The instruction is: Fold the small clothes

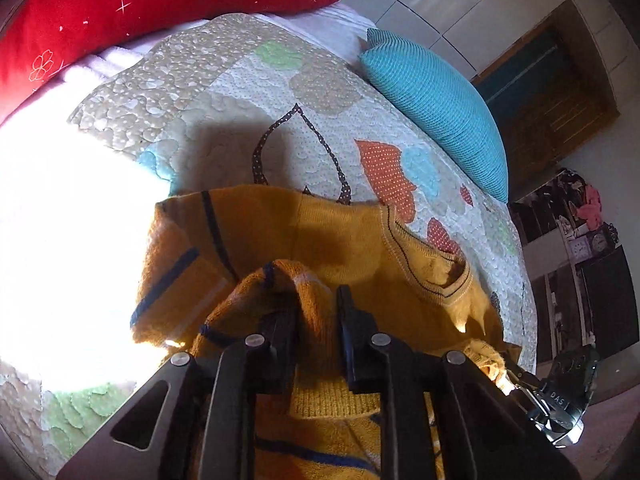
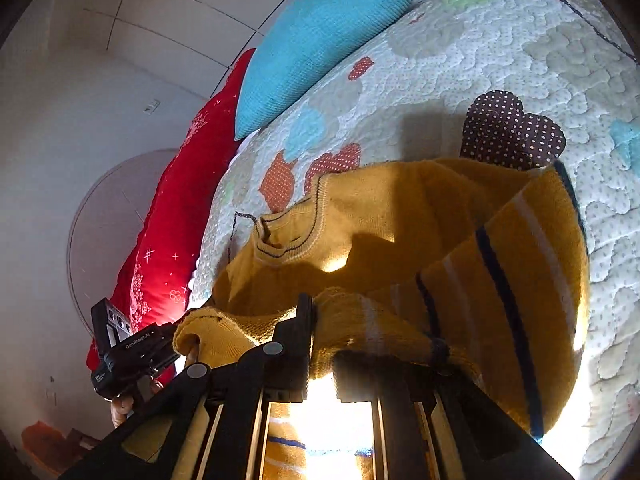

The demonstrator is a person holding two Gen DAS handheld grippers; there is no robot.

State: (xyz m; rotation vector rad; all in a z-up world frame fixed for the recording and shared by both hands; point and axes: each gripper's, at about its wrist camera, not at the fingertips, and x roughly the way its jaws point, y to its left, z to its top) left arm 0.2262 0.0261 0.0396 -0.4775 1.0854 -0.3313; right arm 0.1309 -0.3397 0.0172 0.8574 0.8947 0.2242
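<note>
A small mustard-yellow knit sweater (image 1: 320, 232) with navy and white stripes lies on the patchwork quilt (image 1: 224, 92). Its collar (image 1: 436, 276) points right in the left wrist view and left in the right wrist view (image 2: 280, 240). My left gripper (image 1: 316, 312) is shut on a bunched striped edge of the sweater, held above the rest. My right gripper (image 2: 320, 320) is shut on another striped edge of the sweater (image 2: 460, 240), which drapes over its right finger. The other gripper shows at the lower right of the left wrist view (image 1: 560, 396) and the lower left of the right wrist view (image 2: 128, 344).
A turquoise cushion (image 1: 436, 104) and a red cushion (image 1: 132, 4) lie at the quilt's far edge; they also show in the right wrist view (image 2: 320, 40) (image 2: 176, 216). Strong sunlight whitens the quilt at left (image 1: 68, 240). Shelves with clutter (image 1: 572, 220) stand beyond the bed.
</note>
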